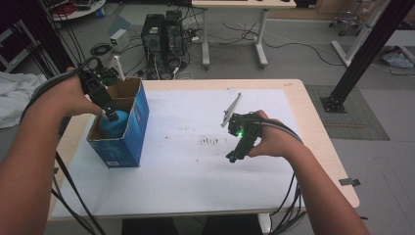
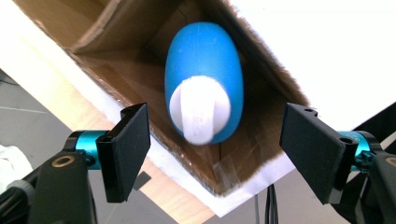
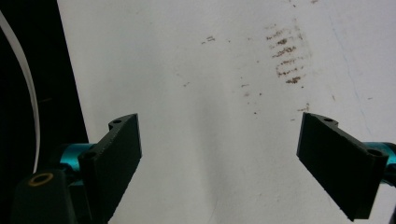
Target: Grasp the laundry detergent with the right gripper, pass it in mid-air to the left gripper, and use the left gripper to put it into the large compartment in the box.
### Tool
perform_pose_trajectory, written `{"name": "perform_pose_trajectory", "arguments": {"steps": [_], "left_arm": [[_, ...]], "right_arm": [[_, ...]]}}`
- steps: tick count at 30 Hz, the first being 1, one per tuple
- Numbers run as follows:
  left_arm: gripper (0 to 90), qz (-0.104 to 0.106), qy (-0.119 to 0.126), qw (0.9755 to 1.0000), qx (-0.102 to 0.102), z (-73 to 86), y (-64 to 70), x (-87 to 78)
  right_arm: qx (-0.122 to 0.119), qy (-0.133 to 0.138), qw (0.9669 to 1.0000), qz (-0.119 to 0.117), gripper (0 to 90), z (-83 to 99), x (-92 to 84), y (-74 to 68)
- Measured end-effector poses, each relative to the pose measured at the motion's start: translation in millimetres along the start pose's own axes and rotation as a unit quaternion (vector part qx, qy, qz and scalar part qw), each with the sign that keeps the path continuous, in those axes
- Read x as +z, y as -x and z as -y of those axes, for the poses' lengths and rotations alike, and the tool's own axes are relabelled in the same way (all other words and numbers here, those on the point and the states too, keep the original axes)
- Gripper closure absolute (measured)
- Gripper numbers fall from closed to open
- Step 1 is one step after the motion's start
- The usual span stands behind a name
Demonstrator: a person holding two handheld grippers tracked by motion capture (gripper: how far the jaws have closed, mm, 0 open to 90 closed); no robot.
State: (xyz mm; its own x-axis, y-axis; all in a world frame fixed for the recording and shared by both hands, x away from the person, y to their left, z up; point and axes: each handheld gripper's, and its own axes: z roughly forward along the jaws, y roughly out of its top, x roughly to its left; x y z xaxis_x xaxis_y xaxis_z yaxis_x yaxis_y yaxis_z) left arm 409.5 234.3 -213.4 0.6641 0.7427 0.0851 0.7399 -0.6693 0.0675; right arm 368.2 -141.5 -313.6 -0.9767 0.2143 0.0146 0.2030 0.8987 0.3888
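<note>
Left gripper view, left tongs point(image 2: 215, 154) spread wide over blue bottle point(image 2: 204, 74) in box point(image 2: 140, 60), no legible label, right tongs point(image 3: 233, 163) wide apart.

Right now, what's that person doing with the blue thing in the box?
A person holds a gripper in each hand at a table. The left gripper hangs open over a blue cardboard box, right above the blue bottle with a white cap lying inside. It isn't gripping it. The right gripper is open too, over the stained white table cover, holding nothing.
</note>
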Motion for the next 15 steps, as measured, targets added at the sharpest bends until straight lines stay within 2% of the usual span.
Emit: {"name": "perform_pose_trajectory", "arguments": {"steps": [1,2,3,5,6,7,13,15], "left_arm": [[23.9,0.0,0.0,1.0,0.0,0.0,0.0,0.0],[23.9,-0.002,0.009,0.9997,0.022,-4.0,9.0,-14.2],[23.4,-0.003,0.011,0.9995,0.029,-5.7,12.3,-17.6],[20.8,-0.004,0.018,0.9987,0.047,-9.6,19.1,-22.9],[20.1,-0.004,0.018,0.9987,0.047,-9.6,19.1,-22.9],[20.1,0.0,0.024,0.9978,0.062,-13.1,25.1,-25.9],[19.9,0.003,0.023,0.9943,0.104,-26.1,45.7,-24.3],[17.0,0.007,0.025,0.9921,0.123,-31.5,53.6,-22.1]], "right_arm": [[-0.001,-0.001,1.0,0.002,13.1,-0.7,-2.3,0.0],[-0.001,-0.001,1.0,0.002,13.1,-0.7,-2.3,0.0],[-0.002,-0.004,1.0,0.005,13.1,-3.0,-10.4,-0.7],[-0.002,-0.008,0.9999,0.007,13.1,-4.4,-14.7,-0.7],[-0.002,-0.008,0.9999,0.007,13.1,-4.4,-14.7,-0.7],[-0.002,-0.009,0.9999,0.007,13.2,-5.0,-16.5,-0.3],[-0.014,-0.026,0.9995,0.01,13.1,-9.8,-26.8,-1.3],[-0.013,-0.031,0.9994,0.009,13.1,-11.0,-28.8,-1.4]]}}
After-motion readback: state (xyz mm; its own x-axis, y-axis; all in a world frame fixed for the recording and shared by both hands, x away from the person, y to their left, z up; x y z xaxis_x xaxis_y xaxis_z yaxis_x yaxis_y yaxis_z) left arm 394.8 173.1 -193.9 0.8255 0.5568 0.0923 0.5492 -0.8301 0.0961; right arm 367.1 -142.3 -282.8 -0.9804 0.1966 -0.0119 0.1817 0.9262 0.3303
